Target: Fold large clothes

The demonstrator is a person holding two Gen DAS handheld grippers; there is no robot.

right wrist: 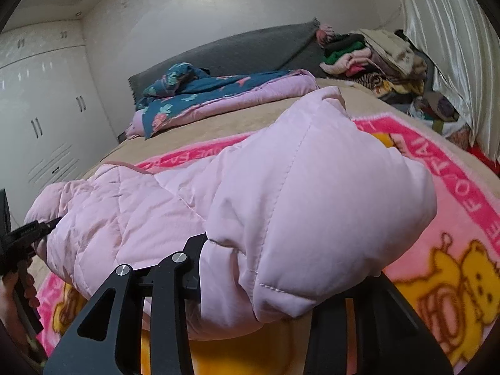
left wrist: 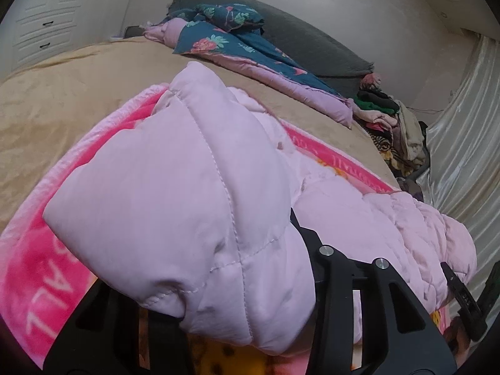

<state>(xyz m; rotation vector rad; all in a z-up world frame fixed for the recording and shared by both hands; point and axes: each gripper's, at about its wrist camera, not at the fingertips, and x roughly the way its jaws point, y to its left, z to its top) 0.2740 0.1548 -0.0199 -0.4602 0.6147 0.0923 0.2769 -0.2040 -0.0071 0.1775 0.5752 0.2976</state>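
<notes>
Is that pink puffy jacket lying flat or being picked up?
Being picked up: both grippers pinch the pink jacket, which bunches above the pink blanket.

I see the puffy pink quilted jacket [left wrist: 175, 193] lying on the pink cartoon blanket [right wrist: 453, 250] on the bed [left wrist: 62, 93], with the teal floral quilt [left wrist: 225, 43] behind it.

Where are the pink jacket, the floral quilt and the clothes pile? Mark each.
pink jacket [left wrist: 175, 187], left wrist view, quilted panel.
floral quilt [right wrist: 193, 93], right wrist view, blue top.
clothes pile [right wrist: 368, 59], right wrist view, middle.
</notes>
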